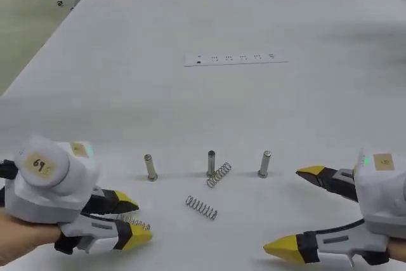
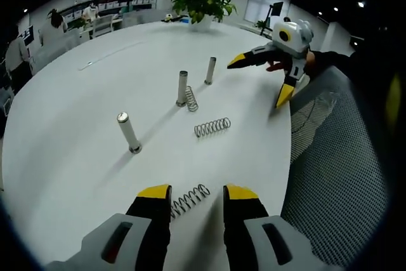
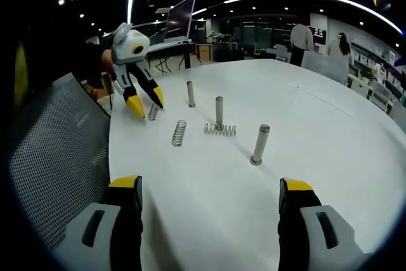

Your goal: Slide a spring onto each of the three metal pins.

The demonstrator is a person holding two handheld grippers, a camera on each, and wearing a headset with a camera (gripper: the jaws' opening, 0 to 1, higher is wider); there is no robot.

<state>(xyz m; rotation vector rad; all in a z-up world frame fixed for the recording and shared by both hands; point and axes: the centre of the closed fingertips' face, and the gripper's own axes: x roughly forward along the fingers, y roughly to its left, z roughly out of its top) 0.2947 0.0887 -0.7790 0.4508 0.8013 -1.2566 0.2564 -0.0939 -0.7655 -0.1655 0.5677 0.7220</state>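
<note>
Three metal pins stand upright in a row on the white worktop — left pin, middle pin, right pin — all bare, no spring threaded yet. First spring leans against the foot of the middle pin, second spring lies flat just in front of the row, and third spring lies on the worktop between the jaws of the left hand-held gripper. That one is released, jaws straddling the third spring with a gap on one side, not pinching it. Right hand-held gripper is spread wide and empty, near the right pin. Springs look light, thin-wired and round, so likely to roll or flick out of a hard pinch and to squash if clamped end to end. Best hold, as I judge it: across the coils near one end with a light squeeze, bore and far end left free to drop over a pin top. Pins look rigid; cannot tell if they are fixed down — a knock might tip one
</note>
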